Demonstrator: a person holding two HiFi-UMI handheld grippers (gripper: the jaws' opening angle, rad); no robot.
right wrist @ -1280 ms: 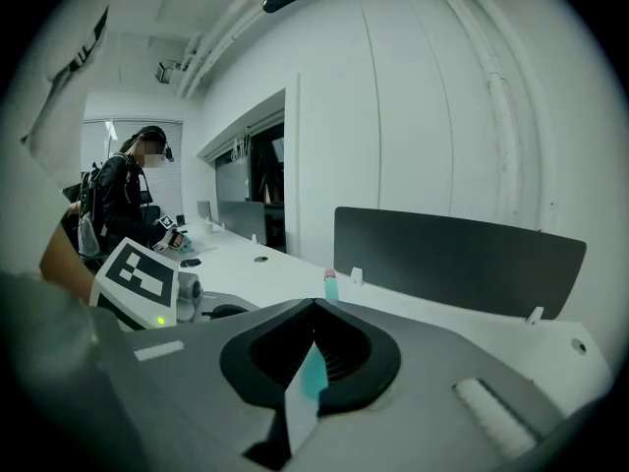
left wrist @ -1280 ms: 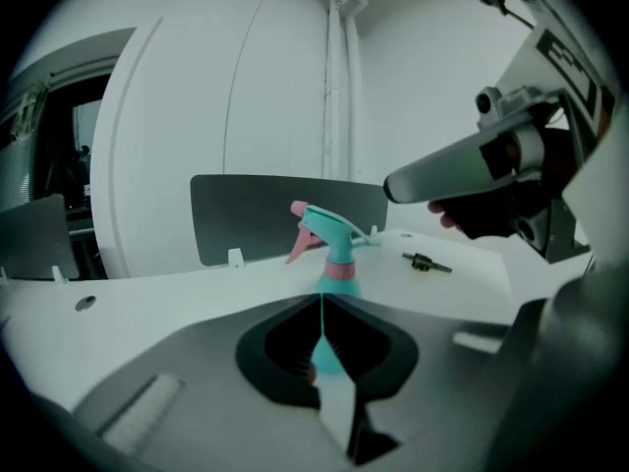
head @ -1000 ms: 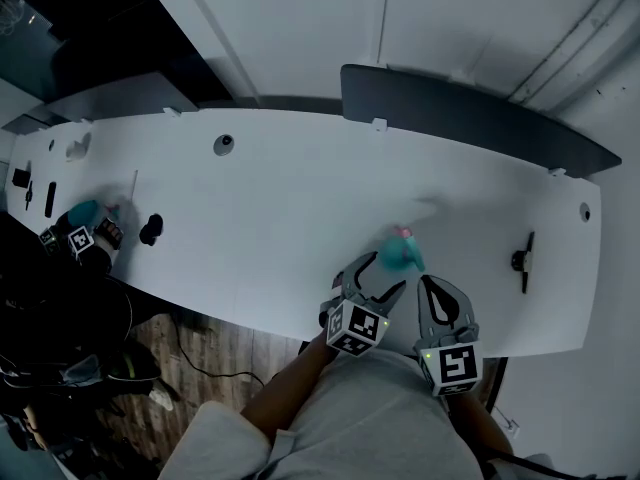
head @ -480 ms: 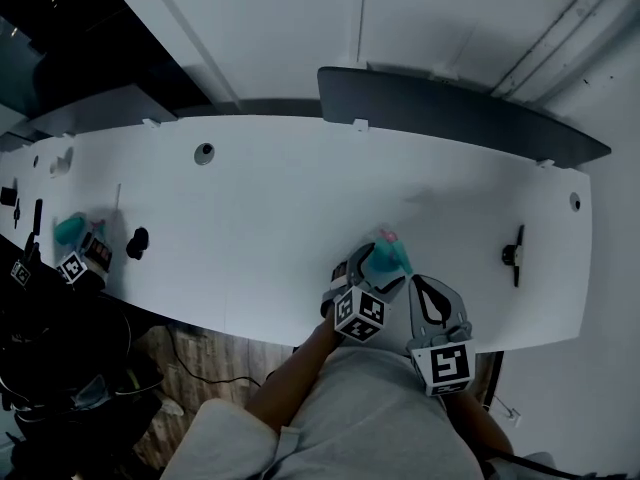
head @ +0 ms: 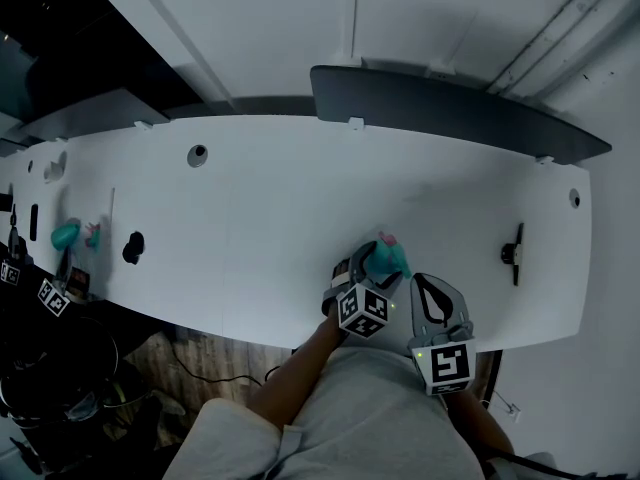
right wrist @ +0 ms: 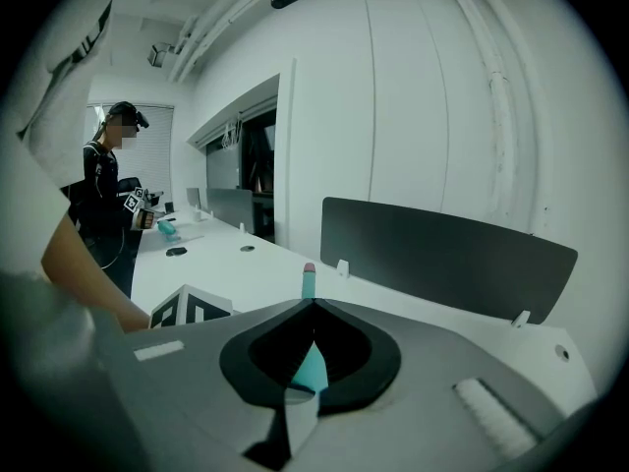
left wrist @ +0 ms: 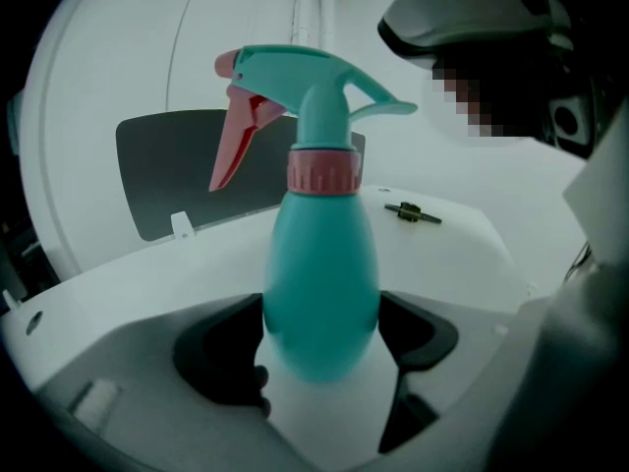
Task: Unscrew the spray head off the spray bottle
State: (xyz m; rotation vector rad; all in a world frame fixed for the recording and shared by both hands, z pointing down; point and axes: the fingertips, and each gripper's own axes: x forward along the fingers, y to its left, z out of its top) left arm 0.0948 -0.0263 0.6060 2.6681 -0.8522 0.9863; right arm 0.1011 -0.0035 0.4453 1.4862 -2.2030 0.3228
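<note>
Steadying step: the left gripper (head: 371, 268) has just been closing its jaws, which seem to pinch the bottle (left wrist: 321, 283) standing near the table (head: 250, 218) edge, while the right gripper (head: 429, 282), shut and empty, must next open onto the spray head (left wrist: 305, 87).

Teal spray bottle (left wrist: 321, 293) upright on white desk (left wrist: 442, 254), pink-collared spray head (left wrist: 305, 77) screwed on

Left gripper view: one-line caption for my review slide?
Left gripper, jaws just closing, flanks the upright teal spray bottle on the white table; spray head not yet unscrewed.
</note>
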